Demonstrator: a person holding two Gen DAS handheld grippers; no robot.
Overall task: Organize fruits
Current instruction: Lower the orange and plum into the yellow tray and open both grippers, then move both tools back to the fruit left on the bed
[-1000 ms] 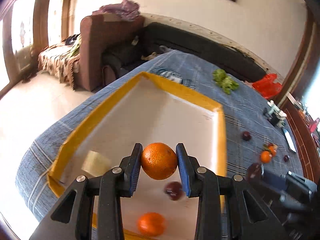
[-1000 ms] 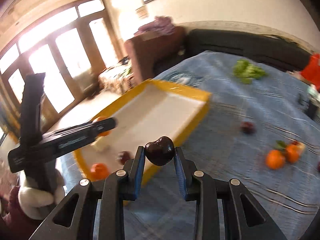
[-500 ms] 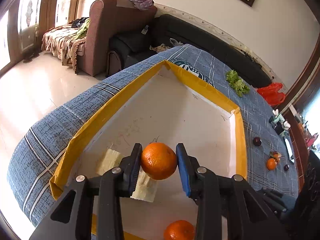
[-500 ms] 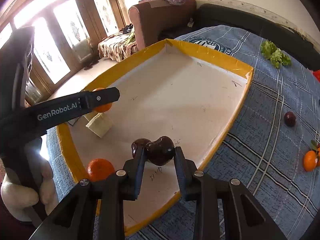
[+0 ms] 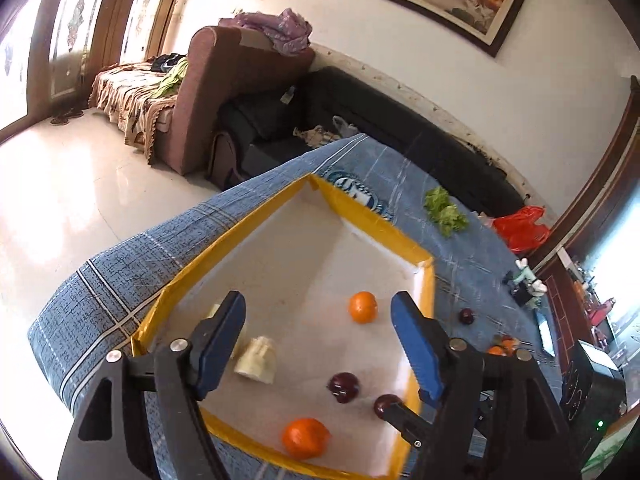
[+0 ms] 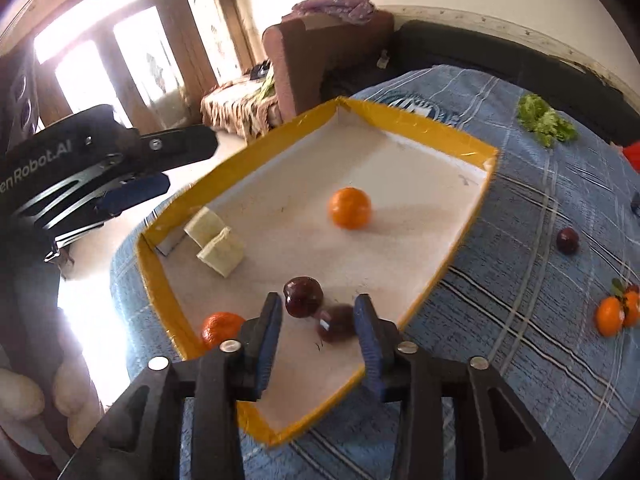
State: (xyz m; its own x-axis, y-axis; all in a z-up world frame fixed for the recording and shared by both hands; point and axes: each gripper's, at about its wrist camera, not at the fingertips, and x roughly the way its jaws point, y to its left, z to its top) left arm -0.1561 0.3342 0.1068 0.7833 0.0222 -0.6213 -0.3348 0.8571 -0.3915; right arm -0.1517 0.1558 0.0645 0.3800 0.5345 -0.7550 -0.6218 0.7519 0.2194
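a: what's behind the table?
b: a brown armchair [image 5: 224,92] with purple cloth [image 5: 280,28] on top, beside a black sofa [image 5: 400,136].
a: and on the blue tablecloth [image 6: 520,280]?
b: lettuce [image 5: 444,212], a red bag [image 5: 520,228].

Two oranges [image 6: 349,207] [image 6: 219,327] and two dark plums [image 6: 303,296] [image 6: 337,322] in one yellow-rimmed tray [image 6: 420,124], two pale foam blocks [image 6: 221,251] [image 6: 203,225], one plum [image 6: 567,240] and two or three oranges [image 6: 609,315] on the cloth, one lettuce bunch [image 6: 544,120], two grippers [image 5: 320,344] [image 6: 318,340].
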